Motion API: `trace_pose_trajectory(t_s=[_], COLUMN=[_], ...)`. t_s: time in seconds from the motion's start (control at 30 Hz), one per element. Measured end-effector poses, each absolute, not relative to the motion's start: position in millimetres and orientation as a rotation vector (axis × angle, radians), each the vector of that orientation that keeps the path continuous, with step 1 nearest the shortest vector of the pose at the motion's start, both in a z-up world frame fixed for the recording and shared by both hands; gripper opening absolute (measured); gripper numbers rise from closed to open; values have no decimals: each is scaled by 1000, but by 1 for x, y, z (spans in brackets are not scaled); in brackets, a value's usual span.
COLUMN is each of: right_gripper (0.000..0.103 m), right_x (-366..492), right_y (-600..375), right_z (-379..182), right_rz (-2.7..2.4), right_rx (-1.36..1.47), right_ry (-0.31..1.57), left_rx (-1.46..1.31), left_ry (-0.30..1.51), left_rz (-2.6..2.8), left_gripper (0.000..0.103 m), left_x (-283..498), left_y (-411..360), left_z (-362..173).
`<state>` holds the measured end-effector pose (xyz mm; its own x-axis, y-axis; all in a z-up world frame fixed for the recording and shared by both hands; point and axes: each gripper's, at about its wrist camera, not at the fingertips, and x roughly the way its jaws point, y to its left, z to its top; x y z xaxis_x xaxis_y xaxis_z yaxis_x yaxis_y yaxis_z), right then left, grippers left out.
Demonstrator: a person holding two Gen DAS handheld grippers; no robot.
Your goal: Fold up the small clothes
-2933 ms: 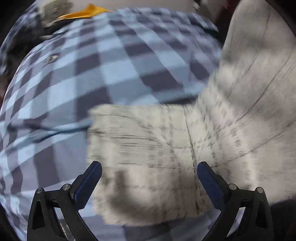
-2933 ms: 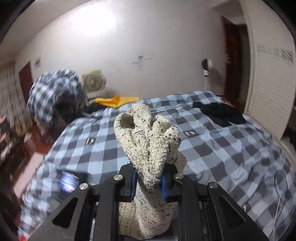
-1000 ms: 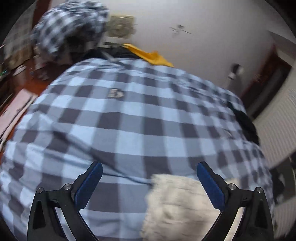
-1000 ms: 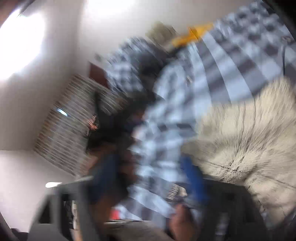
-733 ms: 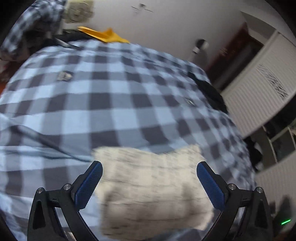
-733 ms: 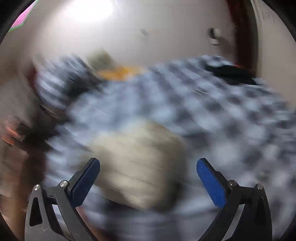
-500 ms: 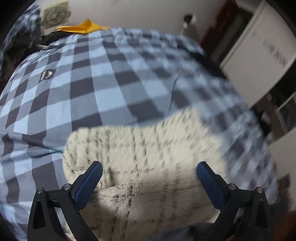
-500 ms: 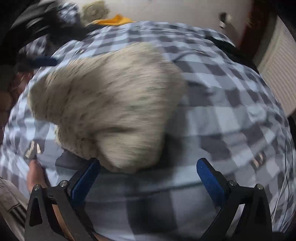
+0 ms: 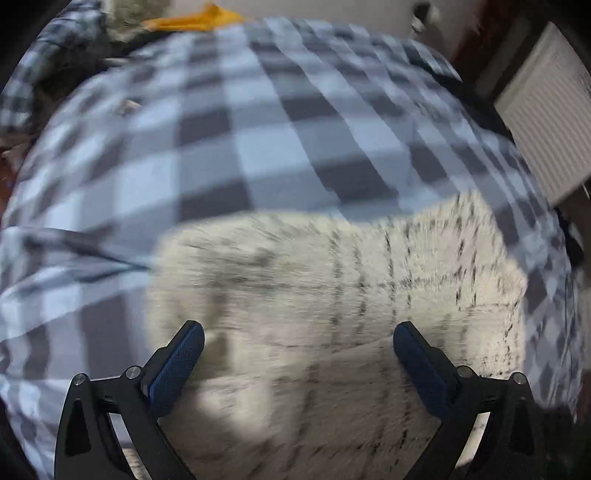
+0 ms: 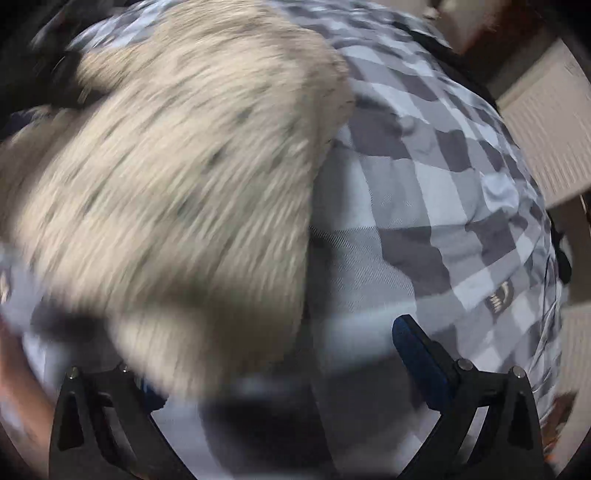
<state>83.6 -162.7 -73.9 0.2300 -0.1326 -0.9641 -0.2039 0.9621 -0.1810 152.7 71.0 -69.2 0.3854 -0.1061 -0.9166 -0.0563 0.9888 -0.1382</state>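
A fuzzy cream garment with thin dark check lines (image 9: 332,295) lies folded on the blue-and-grey checked bedcover (image 9: 258,129). My left gripper (image 9: 295,354) is open and empty, its blue pads just above the garment's near part. In the right wrist view the same garment (image 10: 184,166) fills the left half, blurred. My right gripper (image 10: 280,354) is open and empty. Its right finger (image 10: 417,354) is over the bedcover (image 10: 443,184); the garment covers its left finger.
An orange cloth (image 9: 199,20) and a dark pile with a checked blanket (image 9: 55,55) lie at the bed's far left. A white slatted cabinet (image 9: 546,110) stands right of the bed. A dark door (image 9: 476,44) is at the far right.
My right gripper has let go of the garment, which now lies on the bed. Both grippers have dropped closer to it, and the left has shifted over its near part.
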Motion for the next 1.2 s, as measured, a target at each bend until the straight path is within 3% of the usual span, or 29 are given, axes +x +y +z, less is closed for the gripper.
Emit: trace_pose_trajectory(t_s=[0.13,0.3,0.4,0.57,0.73,0.93,1.07,1.2], right_gripper=[102,102,102,102,102,102,102,101], right_x=[65,113,155,131,121,101,110,99], right_y=[-190,-220,-206,-176,-183,-198,-177,-167], right_z=[-7,42,20,-28,-38,27,-17,-56], right_rz=[242,131,138,116,115,188,95,109], right_rx=[-94,63,108,108,77,207,64,55], right_ry=[1206,1074,1169,1294,1231,1051,1234,1195], left_rx=[-153,-219,-253,-200,-277,-214,-88,-141], left_ry=[1060,1118,1172,1162,1188,1215,1320,1318], left_rz=[38,31,-18,96,70,-64,-25,-33], left_gripper=[103,103,103,103,103,103,103,103], left_x=[143,143,148,158,161,158,167,169], left_y=[95,110,105,112,118,94,77,84], left_z=[-30,-41,-57,-61,-66,-75,-121,-132])
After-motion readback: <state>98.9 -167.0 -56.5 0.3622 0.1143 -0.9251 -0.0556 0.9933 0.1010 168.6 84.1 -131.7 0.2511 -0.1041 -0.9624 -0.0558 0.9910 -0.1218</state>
